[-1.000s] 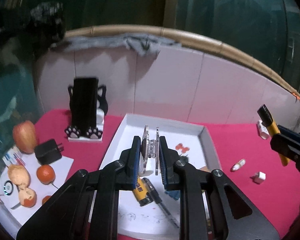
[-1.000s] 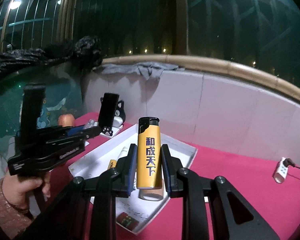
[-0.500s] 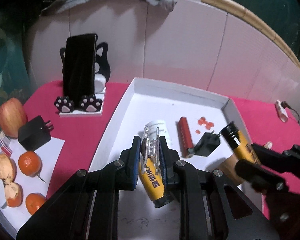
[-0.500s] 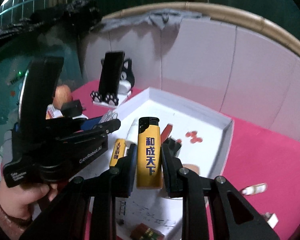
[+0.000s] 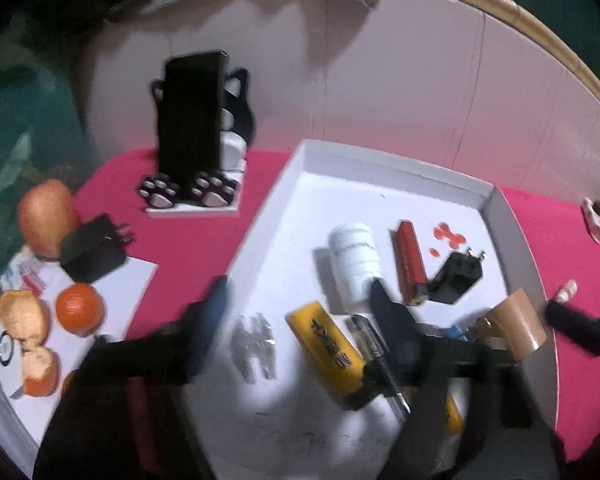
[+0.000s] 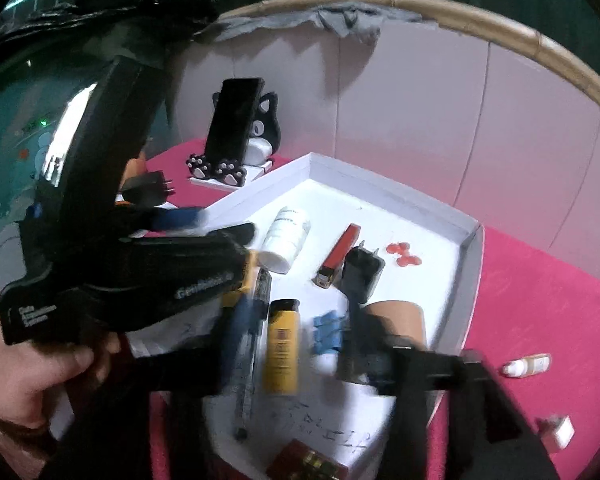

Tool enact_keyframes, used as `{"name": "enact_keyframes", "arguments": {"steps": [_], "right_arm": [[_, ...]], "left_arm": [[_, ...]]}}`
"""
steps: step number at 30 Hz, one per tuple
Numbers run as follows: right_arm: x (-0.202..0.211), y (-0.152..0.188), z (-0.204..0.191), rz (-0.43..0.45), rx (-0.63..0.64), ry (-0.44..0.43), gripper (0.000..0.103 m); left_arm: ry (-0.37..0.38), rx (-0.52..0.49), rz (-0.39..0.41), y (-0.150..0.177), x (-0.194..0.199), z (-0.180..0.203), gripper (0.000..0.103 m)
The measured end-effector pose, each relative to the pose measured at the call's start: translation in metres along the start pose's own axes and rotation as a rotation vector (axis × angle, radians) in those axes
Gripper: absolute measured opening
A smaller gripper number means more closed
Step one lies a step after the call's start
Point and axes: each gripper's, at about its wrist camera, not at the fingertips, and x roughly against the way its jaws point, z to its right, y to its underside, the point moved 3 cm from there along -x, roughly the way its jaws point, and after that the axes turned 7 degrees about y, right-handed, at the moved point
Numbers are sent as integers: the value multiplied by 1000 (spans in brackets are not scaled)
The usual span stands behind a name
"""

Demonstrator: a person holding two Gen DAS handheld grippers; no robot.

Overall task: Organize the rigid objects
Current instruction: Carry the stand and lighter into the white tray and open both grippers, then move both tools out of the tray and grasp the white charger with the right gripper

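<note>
Hard to see: both views are blurred by motion near the fingers, so their edges are smeared.
Cut off: the near end of the white tray is hidden behind the gripper bodies in both views; a dark red box at its near edge shows only in part.
Left gripper: its jaws have just been opening and stand wide apart. A clear plastic hair clip lies on the tray floor between them, touched by neither finger.
Right gripper: its jaws have just been opening too, and they are wide. A yellow lighter with a black cap lies between them on the tray, free of both pads.
Yellow lighter, look: blurred, printing not readable, cap toward the far side.
Second yellow lighter: lies slanted in the tray, right of the hair clip, with dark printing.
Other tray things: a white bottle on its side, a red lighter, a black plug, a pen, a blue clip, a brown cup at the right wall.
Person's hand: holds the handle of the left gripper, at the left of the right view.
Outside the tray: a phone on a cat stand, far left on the pink cloth; an apple and oranges at the left edge.
</note>
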Motion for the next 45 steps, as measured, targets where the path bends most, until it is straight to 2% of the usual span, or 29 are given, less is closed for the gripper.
{"name": "enact_keyframes", "arguments": {"steps": [1,3,10,18,24,28,33,36,40,45], "right_arm": [[3,1,2,9,-8,-13,91],[13,3,7,34,-25,-1,102],[43,5,20,118,-21,53,103],[63,11,51,139,-104,79,103],[81,28,93,150,-188,131,103],[92,50,139,150,-283,145,103],[99,91,196,76,-365,266,103],[93,117,222,-18,-385,318,103],[77,143,230,-137,-370,289,103],[49,141,225,-194,-334,227,102]], "left_arm": [[7,12,4,0,3,-1,103],[-5,20,15,0,9,-2,103],[18,20,69,-4,33,12,103],[61,-32,94,-12,50,44,103],[109,-80,103,-13,58,75,103],[153,-126,106,-13,62,100,103],[222,-213,89,-3,60,141,103],[251,-269,49,7,50,169,103],[292,-353,-21,18,30,202,103],[354,-448,-139,23,-3,239,103]]}}
